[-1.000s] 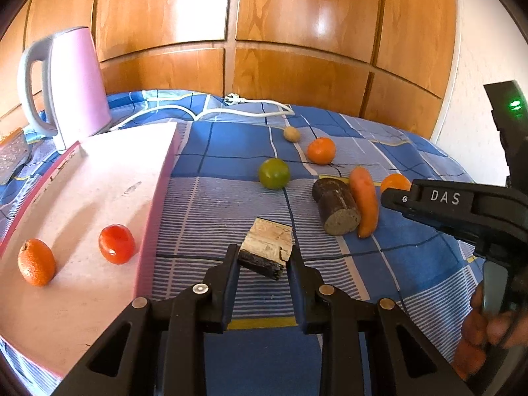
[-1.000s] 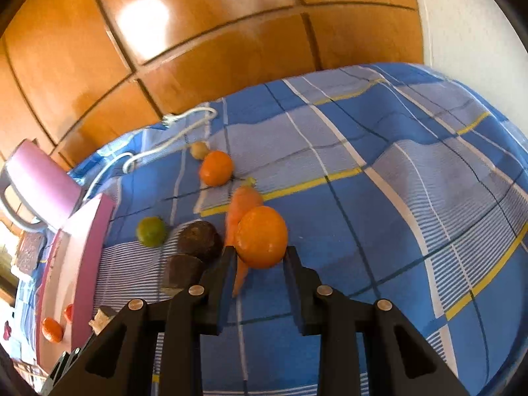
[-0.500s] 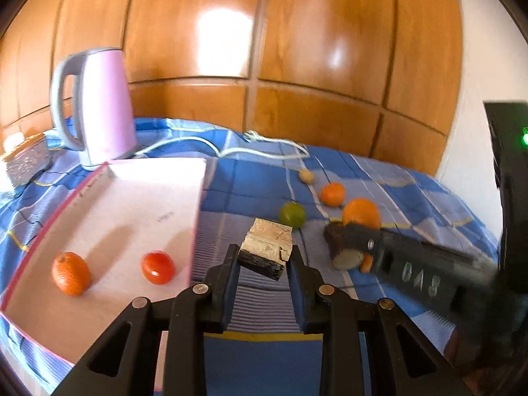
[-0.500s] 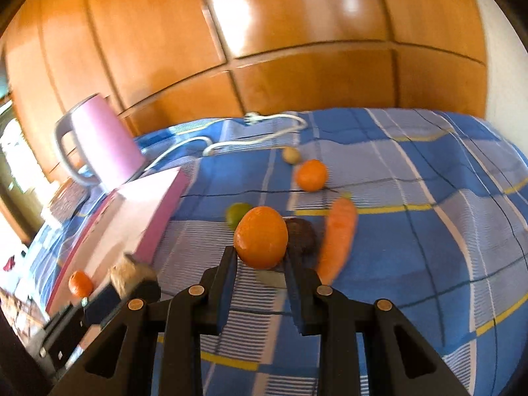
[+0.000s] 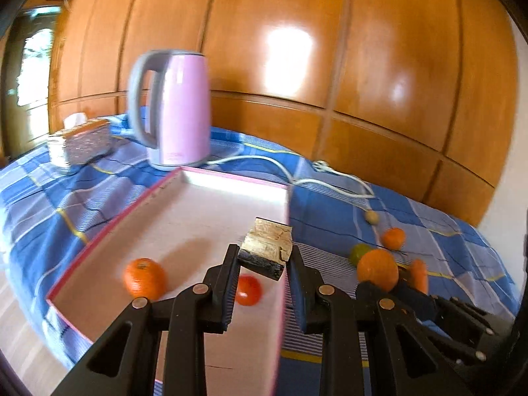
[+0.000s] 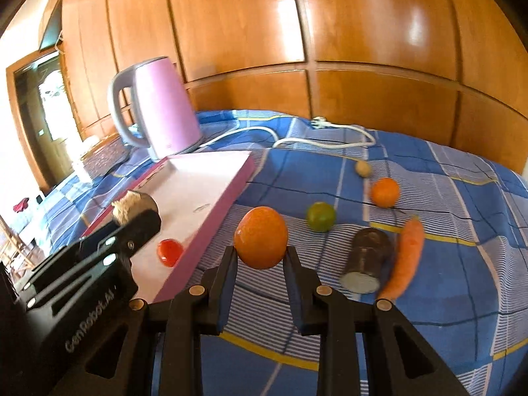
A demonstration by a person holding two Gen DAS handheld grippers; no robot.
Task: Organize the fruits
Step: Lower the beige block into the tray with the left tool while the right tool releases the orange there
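My two wrist views, close along their fingers [image 5: 227, 283], angled down over the bed [image 6: 445, 198], both sharing pink tray [image 5: 204, 211] and kettle [image 6: 165, 105]

tray [image 5: 211, 211] sits left on the bedspread [image 6: 445, 231] with the kettle [image 5: 180, 109] behind it, two fruits in it, and the lime [image 6: 320, 216], tangerine [image 6: 384, 192], carrot [image 6: 406, 257] lying right of it

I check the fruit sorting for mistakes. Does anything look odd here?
Yes. The left tool holds a cut chunk with pale flesh and dark rind over the pink tray, which holds only whole round fruit. What it is I cannot tell.
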